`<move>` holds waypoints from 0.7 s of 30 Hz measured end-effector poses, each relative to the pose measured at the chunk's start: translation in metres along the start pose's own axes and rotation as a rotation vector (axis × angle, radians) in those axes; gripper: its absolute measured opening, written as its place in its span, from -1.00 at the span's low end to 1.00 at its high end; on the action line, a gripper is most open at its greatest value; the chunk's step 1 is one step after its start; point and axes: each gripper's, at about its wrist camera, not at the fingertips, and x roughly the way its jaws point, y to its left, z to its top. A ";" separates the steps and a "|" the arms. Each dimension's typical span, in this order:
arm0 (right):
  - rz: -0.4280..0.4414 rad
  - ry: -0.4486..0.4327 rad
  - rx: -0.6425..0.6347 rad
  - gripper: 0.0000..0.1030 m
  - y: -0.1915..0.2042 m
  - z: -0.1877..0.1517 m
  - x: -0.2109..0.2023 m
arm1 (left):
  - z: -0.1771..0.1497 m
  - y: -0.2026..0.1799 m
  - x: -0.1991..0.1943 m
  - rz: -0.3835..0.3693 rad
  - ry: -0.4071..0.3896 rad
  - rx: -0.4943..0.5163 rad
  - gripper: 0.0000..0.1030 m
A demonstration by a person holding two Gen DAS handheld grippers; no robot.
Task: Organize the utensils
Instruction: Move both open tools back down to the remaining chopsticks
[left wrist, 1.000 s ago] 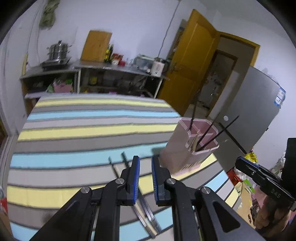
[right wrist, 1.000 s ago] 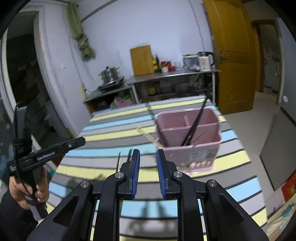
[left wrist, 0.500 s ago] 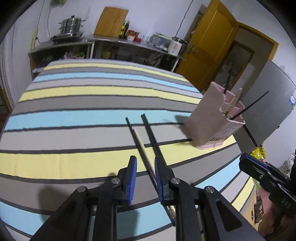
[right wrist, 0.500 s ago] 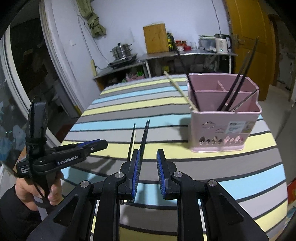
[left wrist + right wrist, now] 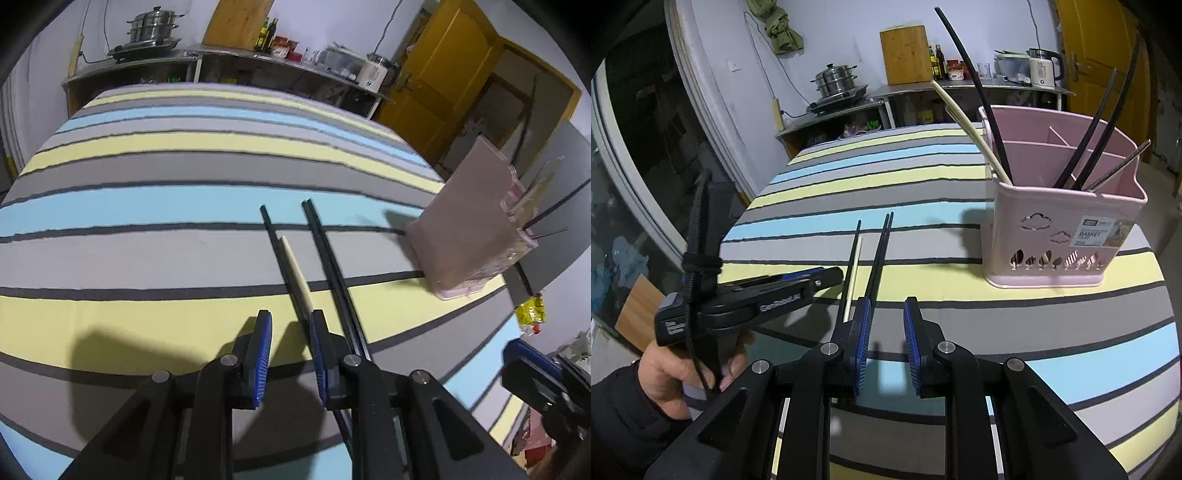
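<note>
**A:** What is on the bench (image 5: 960, 325) right now?

**B:** A cloth with grey, yellow and light blue stripes covers it. Near the middle lie loose chopsticks, running from near to far: a pair of black chopsticks (image 5: 328, 266) lying side by side, a single black chopstick (image 5: 275, 240) to their left, and a pale wooden chopstick (image 5: 295, 269) right beside that single one.

**A:** And the holder?

**B:** A pink utensil basket (image 5: 1060, 221) stands upright on the right side of the bench, apart from the loose chopsticks. It has inner dividers. Several black chopsticks, a pale wooden one and what looks like a metal one lean out of it.

**A:** Where are the two tools?

**B:** The left hand-held gripper (image 5: 290, 354) hangs low over the near ends of the loose chopsticks. Its blue-padded jaws have just been opening and now stand a little apart with nothing between them. The single black and the wooden chopstick run under the gap, the black pair just outside its right finger. In the right wrist view, a hand (image 5: 676, 373) in a dark sleeve holds it from the left.

**A:** And the other one?

**B:** The right hand-held gripper (image 5: 884, 347) hovers just right of those near ends, jaws spread a little, pinching nothing.

**A:** Anything behind?

**B:** A metal shelf (image 5: 849, 107) against the far wall carries a steamer pot, a wooden cutting board, bottles and a kettle.
</note>
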 end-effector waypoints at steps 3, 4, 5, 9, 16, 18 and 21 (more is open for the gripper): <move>-0.001 0.004 0.004 -0.63 -0.002 0.001 0.002 | -0.001 -0.006 0.002 0.035 -0.028 0.036 -0.56; -0.001 0.005 0.005 -0.62 -0.003 0.000 0.002 | -0.002 -0.011 0.003 0.053 -0.037 0.051 -0.55; -0.002 0.006 0.006 -0.63 -0.004 0.000 0.003 | -0.003 -0.012 0.003 0.062 -0.040 0.055 -0.51; -0.003 0.012 0.016 -0.63 -0.007 0.000 0.008 | -0.002 -0.025 0.009 0.133 -0.057 0.106 -0.49; -0.008 0.014 0.014 -0.63 -0.006 -0.001 0.007 | 0.000 -0.013 0.006 0.133 -0.037 0.120 -0.76; -0.008 0.019 0.009 -0.63 -0.004 0.000 0.010 | -0.001 -0.005 0.002 0.115 -0.027 0.105 -0.79; -0.008 0.031 0.002 -0.63 0.000 0.000 0.021 | -0.003 0.003 -0.003 0.099 -0.019 0.096 -0.82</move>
